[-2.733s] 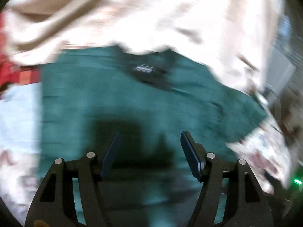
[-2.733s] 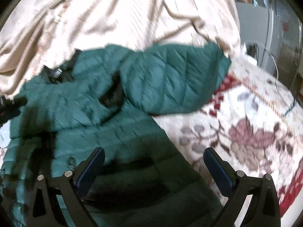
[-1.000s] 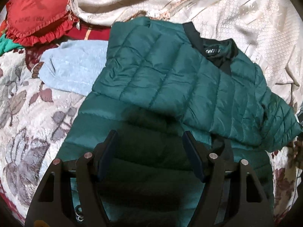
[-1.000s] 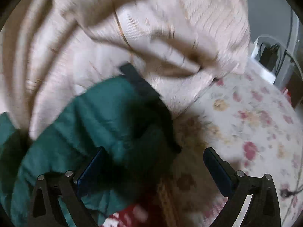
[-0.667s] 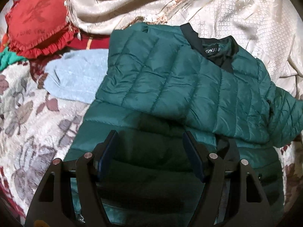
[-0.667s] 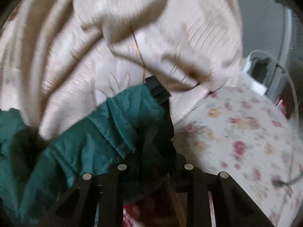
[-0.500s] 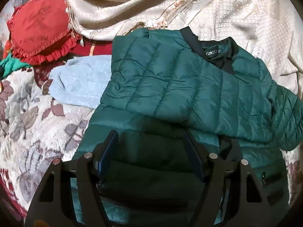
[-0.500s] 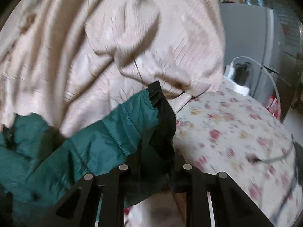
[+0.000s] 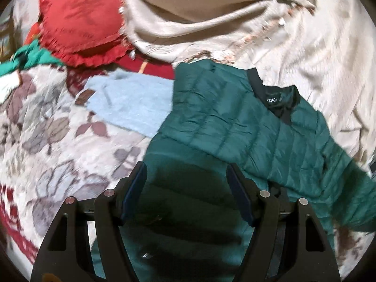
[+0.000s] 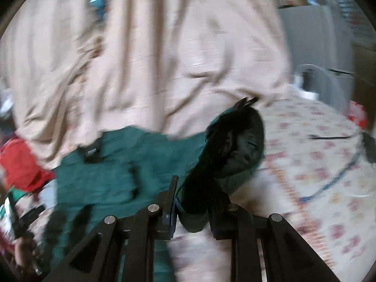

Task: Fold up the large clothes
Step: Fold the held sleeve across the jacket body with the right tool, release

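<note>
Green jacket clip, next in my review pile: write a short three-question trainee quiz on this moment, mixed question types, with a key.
1. True or false: the left gripper is clamped on the green jacket.
2. Multiple choice: what does the right gripper hold? A) the red cushion B) the jacket's dark-cuffed sleeve end C) the light blue cloth
3. Fill in: the jacket's black collar lies next to the ____ bedspread.

Key: 1 false, its jaws stand open over the jacket. 2 B. 3 beige.
</note>
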Available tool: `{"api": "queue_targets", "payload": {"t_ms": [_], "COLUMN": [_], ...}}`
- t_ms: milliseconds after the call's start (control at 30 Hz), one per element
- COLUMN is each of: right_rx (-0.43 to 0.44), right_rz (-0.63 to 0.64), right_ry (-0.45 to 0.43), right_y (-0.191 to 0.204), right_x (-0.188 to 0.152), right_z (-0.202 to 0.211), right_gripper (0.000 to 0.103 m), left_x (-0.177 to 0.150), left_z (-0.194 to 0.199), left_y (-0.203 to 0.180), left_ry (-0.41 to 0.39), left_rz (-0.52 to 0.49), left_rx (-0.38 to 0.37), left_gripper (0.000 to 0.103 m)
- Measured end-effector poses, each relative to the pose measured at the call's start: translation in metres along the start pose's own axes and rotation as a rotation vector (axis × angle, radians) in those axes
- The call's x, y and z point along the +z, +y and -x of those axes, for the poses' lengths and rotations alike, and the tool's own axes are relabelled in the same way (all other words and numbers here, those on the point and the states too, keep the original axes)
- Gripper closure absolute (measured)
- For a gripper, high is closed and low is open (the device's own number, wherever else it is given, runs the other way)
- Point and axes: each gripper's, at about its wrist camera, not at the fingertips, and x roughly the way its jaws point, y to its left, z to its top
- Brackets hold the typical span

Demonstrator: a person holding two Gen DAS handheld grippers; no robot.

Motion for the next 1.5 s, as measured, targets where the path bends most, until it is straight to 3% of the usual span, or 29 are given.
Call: {"api": "queue_targets", "payload": {"t_ms": [133, 200, 400, 500, 567, 633, 667, 733, 800, 900, 933, 1033, 1167, 1233, 1433, 1467, 1500], "right_rx": [0.162, 0.201, 0.294, 0.277, 0.268, 0.305, 0.324, 0.322, 0.305, 0.132, 0.047, -0.096, -0.094, -0.084, -0.072, -0.067, -0.063], "right_rz": [0.054, 0.082, 0.208, 0.199, 0.172, 0.150, 0.159, 0.195, 0.244, 0.326, 0.355, 0.337, 0.139, 0.099, 0.121, 0.114, 0.109], "right_ry": [0.038, 0.082, 0.173, 0.214, 0.245, 0.258, 0.251, 0.249, 0.253, 0.282, 0.284, 0.297, 0.438, 0.416, 0.419, 0.418, 0.416], "right_y": [0.086, 0.125, 0.238, 0.255, 0.254, 0.250, 0.249, 0.245, 0.238, 0.217, 0.206, 0.174, 0.133, 0.130, 0.137, 0.133, 0.132], "right_x": [-0.015, -0.021, -0.047, -0.061, -0.069, -0.075, -0.077, -0.079, -0.081, -0.089, -0.094, -0.107, -0.123, -0.121, -0.127, -0.127, -0.127], "right_z": [-0.045, -0.076, -0.173, -0.212, -0.230, -0.229, -0.224, -0.206, -0.182, -0.155, -0.147, -0.143, -0.175, -0.181, -0.193, -0.192, -0.191], "right_gripper": [0.083, 0.083, 0.083, 0.082, 0.077, 0.054, 0.050, 0.028, 0.026, 0.025, 0.024, 0.017, 0.017, 0.008, 0.000, 0.000, 0.000], "left_x": [-0.002, -0.006, -0.031, -0.033, -0.035, -0.034, -0.034, -0.033, -0.031, -0.024, -0.020, -0.013, -0.006, -0.007, -0.005, -0.004, -0.006], "left_z": [0.004, -0.002, -0.052, -0.053, -0.056, -0.057, -0.057, -0.058, -0.056, -0.040, -0.033, -0.013, -0.022, -0.038, -0.068, -0.073, -0.075], "left_y": [0.018, 0.021, 0.004, -0.003, -0.002, 0.000, 0.001, 0.000, -0.002, -0.002, -0.004, -0.031, -0.085, -0.114, -0.154, -0.153, -0.153], "left_ry": [0.034, 0.043, 0.265, 0.246, 0.255, 0.256, 0.256, 0.256, 0.251, 0.201, 0.173, 0.087, 0.112, 0.155, 0.136, 0.138, 0.140], "left_rz": [0.016, 0.004, -0.131, -0.169, -0.164, -0.151, -0.148, -0.149, -0.150, -0.098, -0.082, -0.123, -0.221, -0.264, -0.301, -0.289, -0.279], "left_rx": [0.024, 0.062, 0.152, 0.174, 0.165, 0.156, 0.155, 0.159, 0.156, 0.064, 0.006, -0.165, -0.328, -0.408, -0.458, -0.487, -0.512], "left_gripper": [0.033, 0.033, 0.028, 0.022, 0.021, 0.018, 0.018, 0.017, 0.017, 0.017, 0.017, 0.017, 0.017, 0.017, 0.019, 0.024, 0.046]}}
